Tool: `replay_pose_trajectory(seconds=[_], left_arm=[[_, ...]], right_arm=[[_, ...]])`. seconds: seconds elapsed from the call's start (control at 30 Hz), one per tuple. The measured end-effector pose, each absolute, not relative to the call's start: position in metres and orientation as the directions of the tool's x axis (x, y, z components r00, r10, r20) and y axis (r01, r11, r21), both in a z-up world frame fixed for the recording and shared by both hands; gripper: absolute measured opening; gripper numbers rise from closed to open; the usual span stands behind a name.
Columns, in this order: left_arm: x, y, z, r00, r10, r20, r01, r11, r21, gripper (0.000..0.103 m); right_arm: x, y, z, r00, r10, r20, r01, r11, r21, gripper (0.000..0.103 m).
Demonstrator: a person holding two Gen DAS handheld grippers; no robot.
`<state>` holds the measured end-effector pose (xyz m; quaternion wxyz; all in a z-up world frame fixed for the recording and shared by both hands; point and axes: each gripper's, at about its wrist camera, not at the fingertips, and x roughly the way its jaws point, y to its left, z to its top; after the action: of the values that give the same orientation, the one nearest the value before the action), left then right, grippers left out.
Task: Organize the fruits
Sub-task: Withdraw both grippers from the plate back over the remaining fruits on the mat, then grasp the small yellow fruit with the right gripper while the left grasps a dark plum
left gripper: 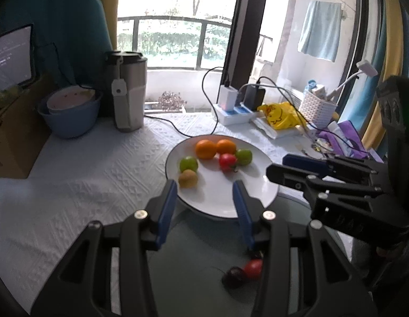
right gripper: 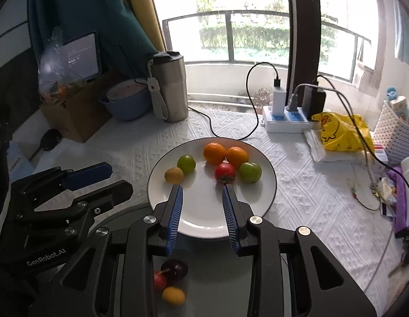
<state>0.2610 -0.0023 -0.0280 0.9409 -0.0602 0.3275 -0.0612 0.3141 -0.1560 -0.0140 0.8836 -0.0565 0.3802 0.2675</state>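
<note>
Both claws are shown open and empty: the left gripper [left gripper: 204, 198] and the right gripper [right gripper: 201, 206] are held side by side above the near rim of the round white ceramic plate [right gripper: 204, 224], which rests mid-desk on the white embossed tablecloth [right gripper: 296, 185]. On the plate's far half are grouped two oranges [right gripper: 215, 153], two green round fruits [right gripper: 186, 163], a red tomato [right gripper: 225, 173] and a small yellow-brown fruit [right gripper: 174, 175]. Nearer the desk's front edge, on a grey-green round tray [left gripper: 191, 264], a dark cherry-like fruit [right gripper: 175, 270], a small red fruit [right gripper: 159, 281] and a small yellow fruit [right gripper: 173, 295] are seen. A sorting step is judged pending; a descent onto one fruit is called for next. Open room is left on the plate's near half, while cables and clutter crowd the desk's right edge.
</note>
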Motion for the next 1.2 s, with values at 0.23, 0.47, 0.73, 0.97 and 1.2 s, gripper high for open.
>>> replay_pose_trajectory(seconds=[0.23, 0.47, 0.73, 0.97, 1.2], left_arm=[[0.229, -0.012, -0.015, 0.801, -0.147, -0.58, 0.086, 0.988, -0.132, 0.046], [0.198, -0.023, -0.01, 0.815, -0.15, -0.56, 0.095, 0.988, -0.125, 0.073], [0.172, -0.029, -0.021, 0.803, -0.17, -0.571, 0.099, 0.983, -0.152, 0.074], [0.166, -0.032, -0.042, 0.77, -0.171, -0.614, 0.093, 0.983, -0.156, 0.074], [0.168, -0.03, -0.063, 0.739, -0.151, -0.657, 0.064, 0.986, -0.154, 0.074]], right_arm=[[0.285, -0.17, -0.001, 0.592, 0.437, -0.677, -0.517, 0.85, 0.097, 0.033], [0.256, -0.186, 0.009, 0.618, 0.444, -0.649, -0.511, 0.854, 0.097, 0.045], [0.233, -0.198, 0.007, 0.617, 0.443, -0.65, -0.518, 0.851, 0.089, 0.046], [0.222, -0.201, -0.018, 0.572, 0.441, -0.692, -0.526, 0.844, 0.103, 0.046], [0.225, -0.198, -0.053, 0.507, 0.444, -0.739, -0.529, 0.837, 0.14, 0.046]])
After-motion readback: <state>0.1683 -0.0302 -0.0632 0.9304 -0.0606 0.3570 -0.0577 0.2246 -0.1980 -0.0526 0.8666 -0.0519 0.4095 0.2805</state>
